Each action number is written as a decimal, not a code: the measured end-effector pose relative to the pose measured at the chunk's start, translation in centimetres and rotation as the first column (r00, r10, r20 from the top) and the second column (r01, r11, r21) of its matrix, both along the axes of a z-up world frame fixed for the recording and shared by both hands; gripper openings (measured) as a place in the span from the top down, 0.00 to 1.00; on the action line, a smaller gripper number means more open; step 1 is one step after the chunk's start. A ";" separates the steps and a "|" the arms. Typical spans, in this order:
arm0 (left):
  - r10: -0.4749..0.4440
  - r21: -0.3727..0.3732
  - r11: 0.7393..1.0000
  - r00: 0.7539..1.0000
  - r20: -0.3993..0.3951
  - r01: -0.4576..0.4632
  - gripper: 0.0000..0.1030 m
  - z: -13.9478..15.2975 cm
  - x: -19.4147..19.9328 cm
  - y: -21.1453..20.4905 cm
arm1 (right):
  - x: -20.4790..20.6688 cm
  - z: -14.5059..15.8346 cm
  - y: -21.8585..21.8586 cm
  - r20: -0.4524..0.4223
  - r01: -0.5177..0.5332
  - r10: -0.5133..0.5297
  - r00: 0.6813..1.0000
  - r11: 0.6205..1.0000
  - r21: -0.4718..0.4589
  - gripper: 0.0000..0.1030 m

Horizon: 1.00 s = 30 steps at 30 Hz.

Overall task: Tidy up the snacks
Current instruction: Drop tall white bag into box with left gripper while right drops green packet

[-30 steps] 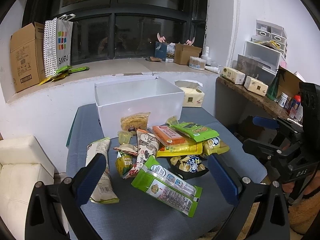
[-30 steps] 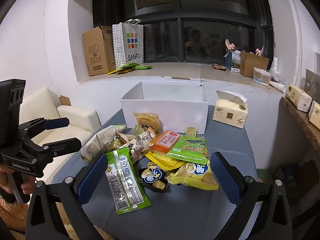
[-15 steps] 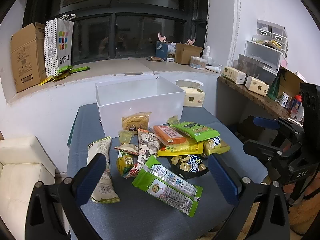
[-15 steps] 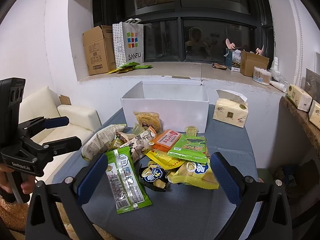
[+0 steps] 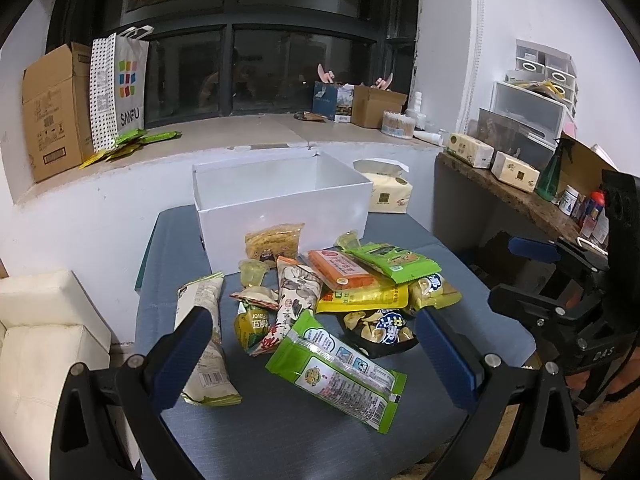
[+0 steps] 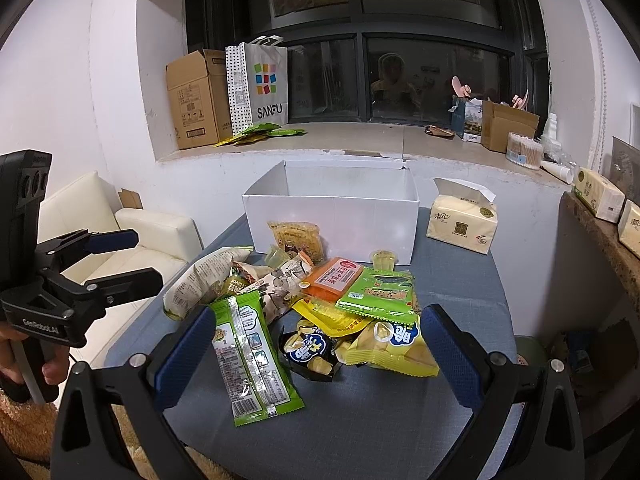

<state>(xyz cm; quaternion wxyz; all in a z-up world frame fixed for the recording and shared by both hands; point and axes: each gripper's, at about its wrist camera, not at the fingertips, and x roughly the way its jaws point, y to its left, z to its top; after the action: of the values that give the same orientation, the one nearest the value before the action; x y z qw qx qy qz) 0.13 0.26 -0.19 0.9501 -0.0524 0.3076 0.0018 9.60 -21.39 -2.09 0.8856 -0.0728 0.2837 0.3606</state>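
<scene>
Blue-padded and spread wide with nothing held, the left gripper (image 5: pixel 312 356) and right gripper (image 6: pixel 316 356) have barely moved, snacks (image 5: pixel 320 300) heaped ahead before the white box (image 5: pixel 280 200), so sorting hasn't begun.

1. A lived-in room of a home: a cream sofa (image 6: pixel 132 240) stands beside a small blue-grey table (image 6: pixel 360 420).
2. A deep windowsill (image 6: pixel 360 140) holds a cardboard box (image 6: pixel 192 100) and a SANFU shopping bag (image 6: pixel 260 84).
3. A tissue pack (image 6: pixel 462 222) and plastic drawer units (image 5: pixel 532 108) add household clutter.
</scene>
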 end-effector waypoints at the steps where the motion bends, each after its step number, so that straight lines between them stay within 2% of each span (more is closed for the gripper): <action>1: 0.002 -0.007 1.000 1.000 -0.005 -0.002 0.00 -0.1 0.0 0.2 | 0.0 0.0 0.0 -0.001 0.000 0.000 1.000 1.000 0.000 0.00; 3: 0.014 -0.009 1.000 1.000 -0.023 -0.014 0.00 -0.4 0.3 0.6 | -0.1 0.0 0.0 -0.002 -0.001 0.001 1.000 1.000 0.000 0.00; 8: 0.110 0.052 0.993 0.989 -0.103 -0.105 0.00 -2.2 1.7 2.6 | -0.2 -0.2 -0.2 0.001 0.003 -0.003 1.000 1.000 -0.008 0.00; 12: 0.161 -0.023 0.985 0.965 -0.209 -0.169 0.00 -5.6 4.2 7.0 | -0.1 -0.5 -0.3 -0.006 0.004 -0.005 1.000 1.000 -0.007 0.00; 16: 0.222 -0.070 0.964 0.920 -0.324 -0.257 0.01 -9.5 7.4 12.0 | 0.0 -0.7 -0.5 -0.012 0.007 -0.007 1.000 1.000 -0.007 0.00; 18: 0.213 -0.100 0.959 0.910 -0.355 -0.264 0.01 -10.6 8.5 13.3 | 0.1 -0.9 -0.6 -0.016 0.013 -0.013 1.000 1.000 -0.007 0.00; 22: 0.213 -0.045 0.966 0.886 -0.413 -0.253 0.01 -12.5 10.6 14.1 | 0.3 -1.1 -0.9 -0.031 0.021 -0.021 0.999 1.000 -0.005 0.00; 24: 0.197 -0.070 0.966 0.881 -0.429 -0.250 0.01 -13.1 11.3 14.3 | 0.3 -1.1 -0.9 -0.038 0.024 -0.024 0.999 1.000 -0.004 0.00; 26: 0.180 -0.098 0.965 0.886 -0.428 -0.243 0.14 -13.6 11.6 14.5 | 0.4 -1.2 -1.0 -0.039 0.026 -0.026 0.999 1.000 -0.005 0.00; 27: 0.173 -0.107 0.965 0.886 -0.431 -0.240 0.42 -13.8 11.8 14.5 | 0.4 -1.2 -1.0 -0.038 0.028 -0.028 0.999 1.000 -0.007 0.00; 28: 0.143 -0.144 0.964 0.889 -0.434 -0.226 0.62 -14.1 11.7 14.5 | 0.4 -1.3 -1.1 -0.039 0.030 -0.030 0.999 1.000 -0.008 0.00; 30: 0.140 -0.150 0.963 0.890 -0.433 -0.225 0.63 -14.4 11.8 14.6 | 0.5 -1.4 -1.1 -0.044 0.034 -0.034 0.998 0.999 -0.007 0.00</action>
<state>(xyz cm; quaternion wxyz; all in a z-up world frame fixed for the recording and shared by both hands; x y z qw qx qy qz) 11.95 14.85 -14.64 0.8477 -0.1731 0.4961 0.0723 10.11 -22.53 -3.45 0.8849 -0.0630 0.3054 0.3460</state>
